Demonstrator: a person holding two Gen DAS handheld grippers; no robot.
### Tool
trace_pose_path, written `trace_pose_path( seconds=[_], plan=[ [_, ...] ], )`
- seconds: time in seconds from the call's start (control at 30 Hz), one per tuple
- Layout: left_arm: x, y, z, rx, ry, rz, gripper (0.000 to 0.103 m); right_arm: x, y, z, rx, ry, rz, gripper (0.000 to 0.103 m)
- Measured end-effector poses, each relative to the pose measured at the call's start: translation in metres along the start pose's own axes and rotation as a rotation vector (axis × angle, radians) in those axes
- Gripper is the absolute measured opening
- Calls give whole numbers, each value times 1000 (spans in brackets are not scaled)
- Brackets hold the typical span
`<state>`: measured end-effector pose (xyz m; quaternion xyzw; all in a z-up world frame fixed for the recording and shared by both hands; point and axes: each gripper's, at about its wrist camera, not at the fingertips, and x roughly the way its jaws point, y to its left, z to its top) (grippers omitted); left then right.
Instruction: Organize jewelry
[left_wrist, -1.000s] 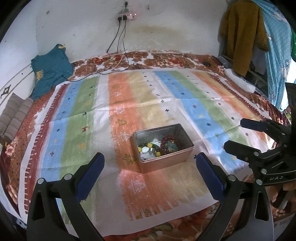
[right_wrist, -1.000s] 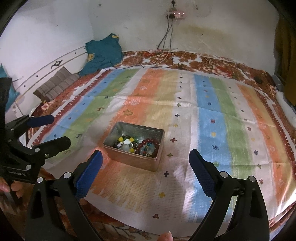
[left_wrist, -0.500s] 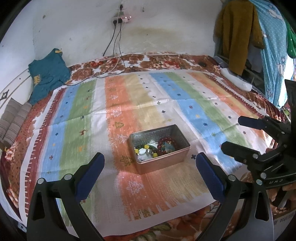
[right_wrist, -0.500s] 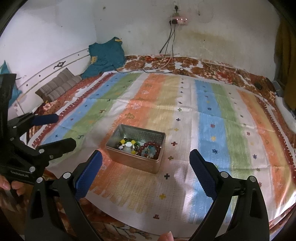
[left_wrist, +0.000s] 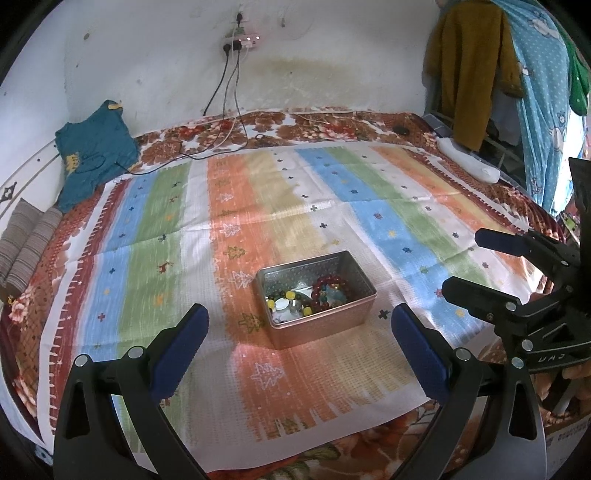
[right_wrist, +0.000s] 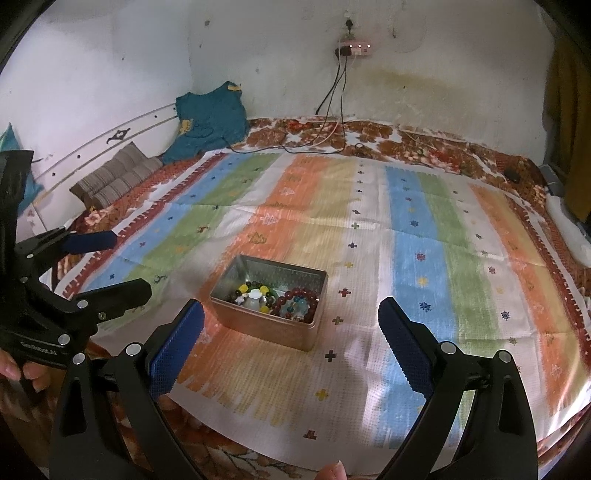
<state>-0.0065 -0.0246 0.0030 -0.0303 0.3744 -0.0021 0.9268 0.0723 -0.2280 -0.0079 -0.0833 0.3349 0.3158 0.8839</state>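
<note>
Beaded bracelets are piled in a metal tin on the striped mat covering the bed. Light, slippery and loose, they are best pinched at one strand. Left hand-held gripper and right hand-held gripper are held spread, empty.

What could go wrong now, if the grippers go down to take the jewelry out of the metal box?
1. The dark red bracelet lies against the other beads in the metal box, so one pull may drag several pieces out.
2. The box sits loose on the striped cloth and may slide or tip.
3. Both the left gripper and right gripper point at it, jaws wide, and may collide.
</note>
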Motion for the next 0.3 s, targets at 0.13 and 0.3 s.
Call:
trace_pose_path(
  seconds=[0.13,0.3],
  plan=[
    [-2,1,1,-4,-1,-4,97,0,0,0,-2,3,-3,96],
    [-4,2,2,-11,-9,-10,97,-1,1,0,-2,0,-1,96]
  ],
)
